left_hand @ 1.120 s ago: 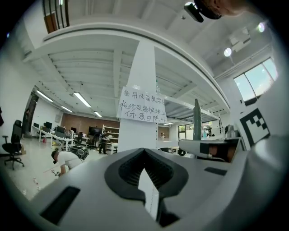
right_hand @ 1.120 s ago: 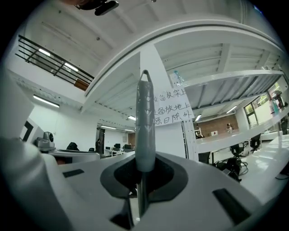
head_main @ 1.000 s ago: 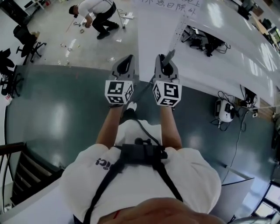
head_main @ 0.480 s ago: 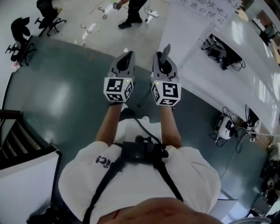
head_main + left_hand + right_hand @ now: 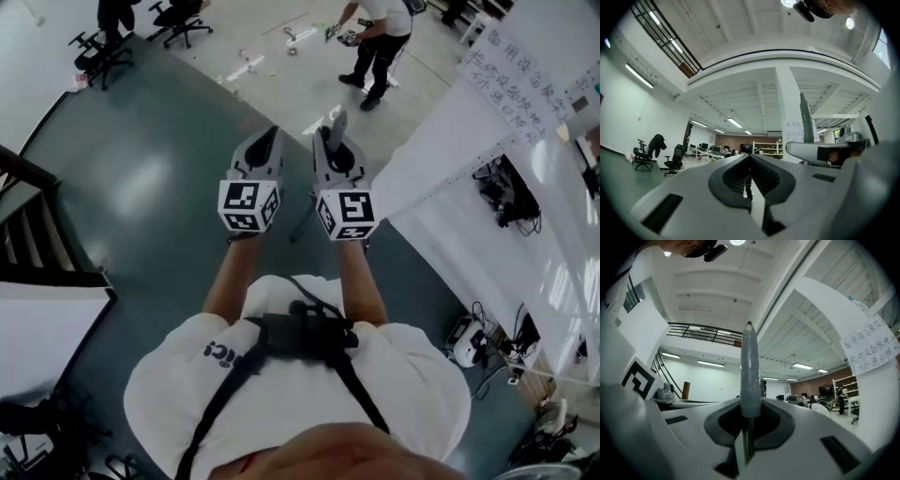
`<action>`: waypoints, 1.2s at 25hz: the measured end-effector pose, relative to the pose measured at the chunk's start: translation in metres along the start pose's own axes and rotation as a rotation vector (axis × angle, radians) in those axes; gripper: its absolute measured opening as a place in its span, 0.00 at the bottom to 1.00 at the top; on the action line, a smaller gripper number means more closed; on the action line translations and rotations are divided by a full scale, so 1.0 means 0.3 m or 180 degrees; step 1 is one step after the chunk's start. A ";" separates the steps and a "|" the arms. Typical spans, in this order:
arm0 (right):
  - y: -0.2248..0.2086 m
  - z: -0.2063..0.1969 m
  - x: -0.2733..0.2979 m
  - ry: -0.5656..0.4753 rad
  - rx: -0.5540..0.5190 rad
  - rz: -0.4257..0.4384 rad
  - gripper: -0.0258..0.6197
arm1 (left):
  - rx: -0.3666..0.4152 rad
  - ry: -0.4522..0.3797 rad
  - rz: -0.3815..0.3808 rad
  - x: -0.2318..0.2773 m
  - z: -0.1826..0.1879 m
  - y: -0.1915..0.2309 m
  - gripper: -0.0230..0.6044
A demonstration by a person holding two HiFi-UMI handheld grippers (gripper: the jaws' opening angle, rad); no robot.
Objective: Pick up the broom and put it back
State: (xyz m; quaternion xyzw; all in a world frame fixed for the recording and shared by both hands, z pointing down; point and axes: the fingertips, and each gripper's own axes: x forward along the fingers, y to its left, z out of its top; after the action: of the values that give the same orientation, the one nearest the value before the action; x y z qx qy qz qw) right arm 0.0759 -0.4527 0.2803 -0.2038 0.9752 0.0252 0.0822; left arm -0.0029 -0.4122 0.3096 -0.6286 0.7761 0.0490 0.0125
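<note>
Broom with a grey round handle [image 5: 750, 366] stands upright in my right gripper [image 5: 750, 404], whose fingers [image 5: 778, 423] pinch the pole just below its thicker grey sleeve. The tapered tip rises above them. In the head view the handle [image 5: 335, 120] pokes up past the right gripper [image 5: 330, 139], just left of the white partition wall [image 5: 431, 159] that carries a handwritten paper sign [image 5: 514, 70]. The broom's thin lower shaft runs down toward the glossy dark green floor [image 5: 141, 187]. My left gripper [image 5: 269, 139] is held level beside the right one, on the side farther from the partition. Its fingers [image 5: 731, 178] are pressed together with nothing between them. Past the partition's far corner a person in a white top [image 5: 375, 33] stands on paler floor.
</note>
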 end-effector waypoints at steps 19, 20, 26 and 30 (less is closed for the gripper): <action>1.340 -0.001 0.444 -0.0006 0.0387 0.2072 0.10 | -0.0049 -0.0362 0.1912 -0.985 0.170 1.016 0.05; 1.421 0.007 0.452 -0.0011 0.0380 0.2178 0.10 | -0.0053 -0.0371 0.2010 -1.044 0.182 1.065 0.05; 1.830 -0.058 0.542 0.0115 0.0392 0.2826 0.10 | -0.0118 -0.0334 0.2660 -1.331 0.163 1.315 0.05; 2.131 -0.082 0.654 0.0100 0.0429 0.3273 0.10 | -0.0142 -0.0316 0.3110 -1.517 0.151 1.526 0.05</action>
State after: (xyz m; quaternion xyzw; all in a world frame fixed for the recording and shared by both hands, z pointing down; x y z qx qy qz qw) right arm -0.3618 0.0535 0.2810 0.3072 0.9499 -0.0035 0.0576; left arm -0.3567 0.1292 0.3292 -0.1881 0.9774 0.0957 0.0116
